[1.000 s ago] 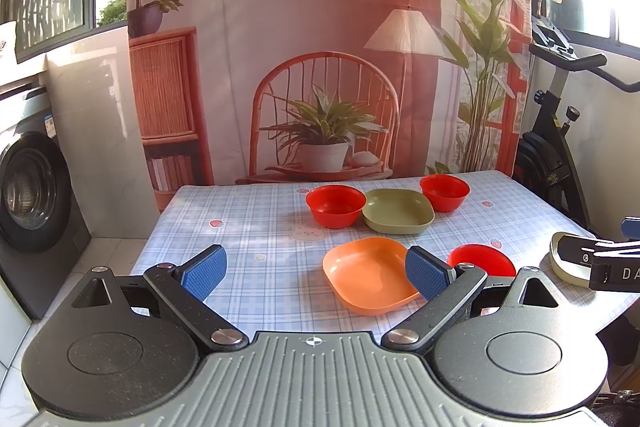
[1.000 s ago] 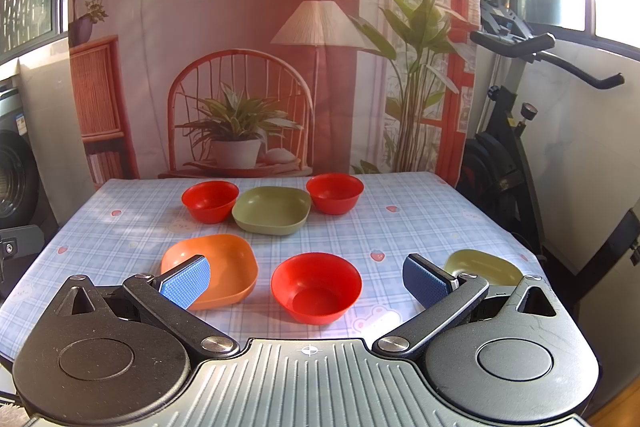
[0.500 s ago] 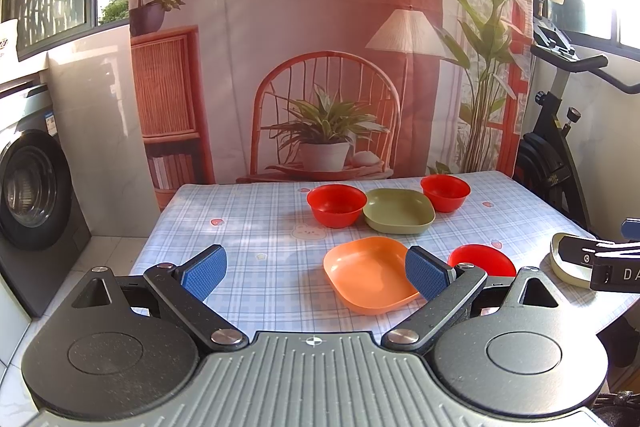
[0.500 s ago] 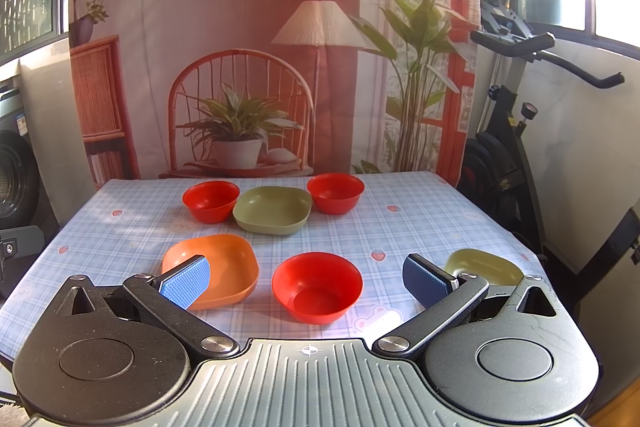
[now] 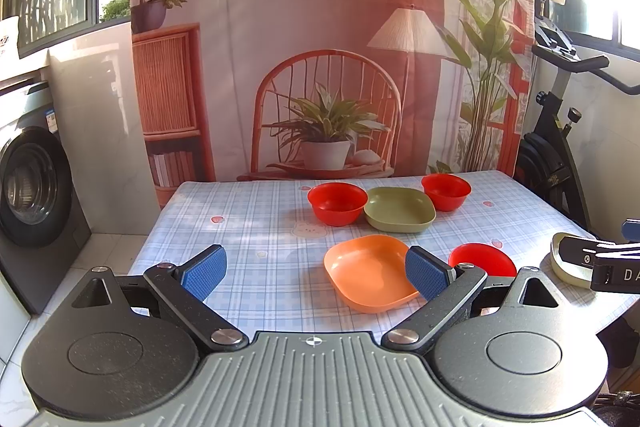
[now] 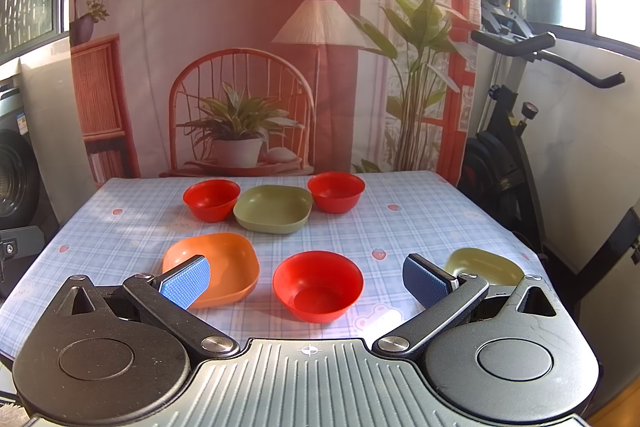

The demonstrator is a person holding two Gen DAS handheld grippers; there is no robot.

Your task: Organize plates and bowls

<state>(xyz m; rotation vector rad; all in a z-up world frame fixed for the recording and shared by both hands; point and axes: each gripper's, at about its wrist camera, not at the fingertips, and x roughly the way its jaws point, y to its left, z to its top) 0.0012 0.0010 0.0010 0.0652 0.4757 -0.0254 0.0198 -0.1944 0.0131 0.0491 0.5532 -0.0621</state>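
On the checked tablecloth [image 6: 420,219] stand three red bowls: a near one [image 6: 318,285], a far left one [image 6: 211,199] and a far right one [image 6: 337,191]. A green plate [image 6: 273,207] lies between the far bowls. An orange plate [image 6: 218,263] lies near left, a second green plate [image 6: 484,265] near right. My right gripper [image 6: 306,281] is open and empty above the near edge, with the near red bowl between its fingers. My left gripper [image 5: 316,273] is open and empty, left of the orange plate [image 5: 370,277]; the near red bowl [image 5: 482,259] sits behind its right finger.
A printed backdrop hangs behind the table. A washing machine [image 5: 32,187] stands on the left and an exercise bike [image 6: 516,131] on the right. The right gripper's body [image 5: 600,265] shows at the left wrist view's right edge, over the green plate [image 5: 560,263].
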